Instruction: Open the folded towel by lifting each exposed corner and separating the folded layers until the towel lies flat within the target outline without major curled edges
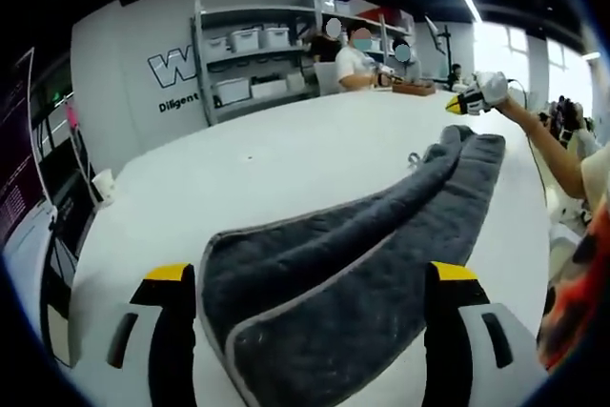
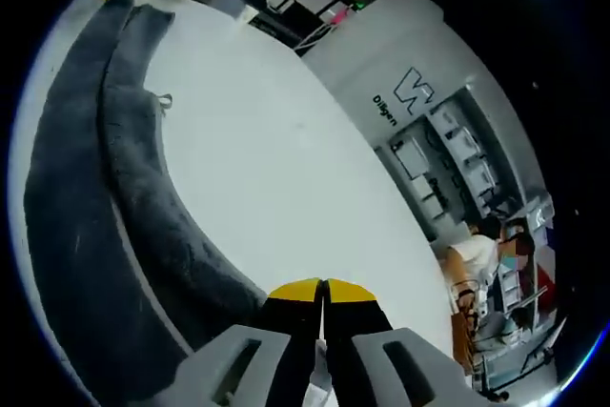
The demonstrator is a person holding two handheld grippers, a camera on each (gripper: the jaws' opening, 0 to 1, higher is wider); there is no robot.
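Big white table (image 1: pixel 286 169), and the grey towel (image 1: pixel 362 254) stretched long across it, still folded double, running from one gripper to the other. Left gripper (image 1: pixel 310 321) stands wide open, its jaws straddling the near end's corner. Right gripper (image 2: pixel 322 297) at the far end has its jaws pressed together; whether cloth sits between them, I can't tell.

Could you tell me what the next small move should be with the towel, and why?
Probably close the left gripper on the near edge of the towel and lift it. Its fingers stand open either side of that edge, the right gripper is shut at the far end, and the towel lies folded lengthwise on the table.
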